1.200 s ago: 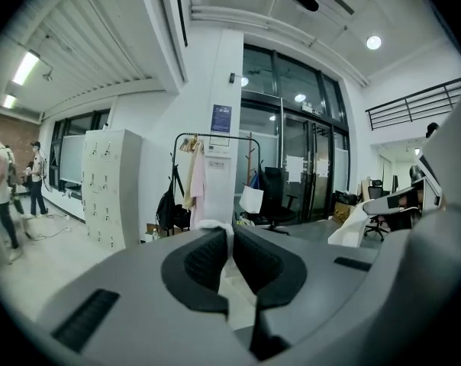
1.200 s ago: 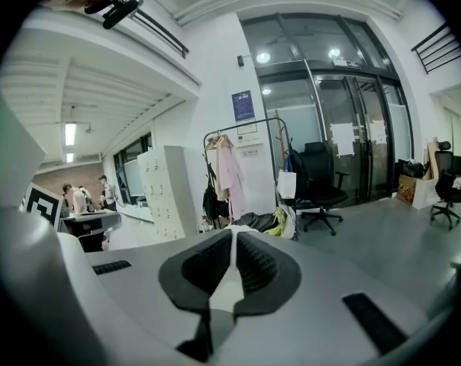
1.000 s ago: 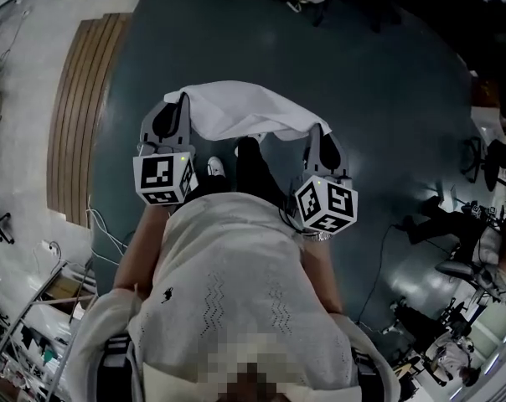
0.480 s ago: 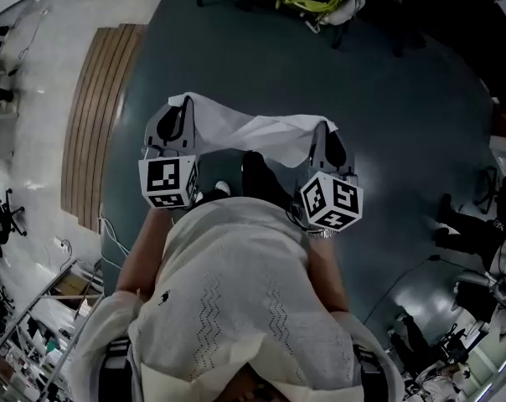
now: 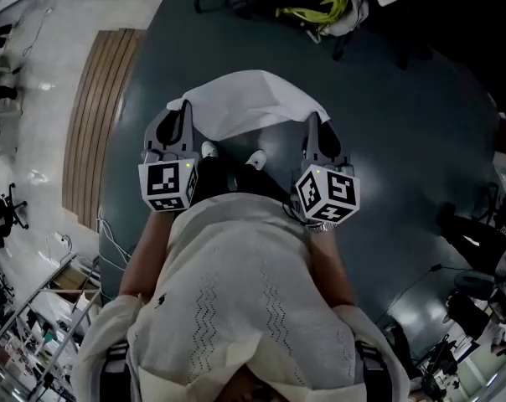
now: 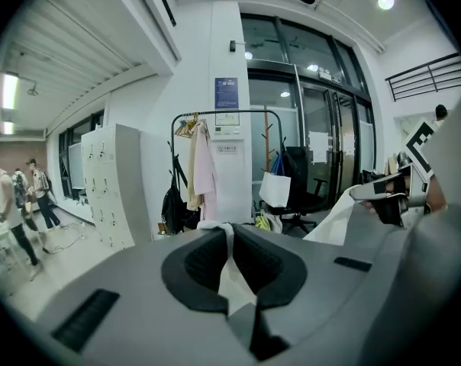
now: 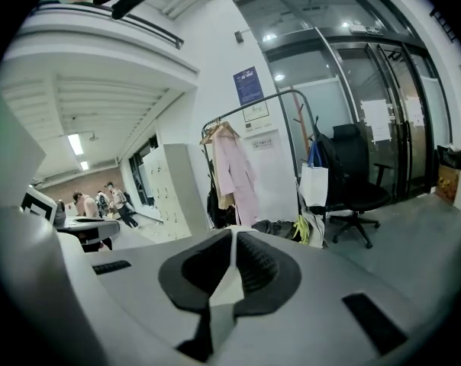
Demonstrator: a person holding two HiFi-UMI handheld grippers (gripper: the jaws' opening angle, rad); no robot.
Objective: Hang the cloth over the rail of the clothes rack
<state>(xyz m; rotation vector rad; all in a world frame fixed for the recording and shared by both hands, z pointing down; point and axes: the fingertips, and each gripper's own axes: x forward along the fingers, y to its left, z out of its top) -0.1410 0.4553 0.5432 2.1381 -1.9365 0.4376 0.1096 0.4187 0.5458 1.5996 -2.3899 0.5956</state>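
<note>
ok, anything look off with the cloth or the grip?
Nothing stands out. The cloth is pinched in the jaws of both the left gripper and the right gripper and spreads between them without visible tears. The clothes rack stands upright ahead.

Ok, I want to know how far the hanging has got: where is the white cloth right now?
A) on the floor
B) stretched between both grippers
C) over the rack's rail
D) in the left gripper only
B: the cloth spans from the left gripper to the right gripper, each shut on an edge; the rack rail ahead does not carry it.
</note>
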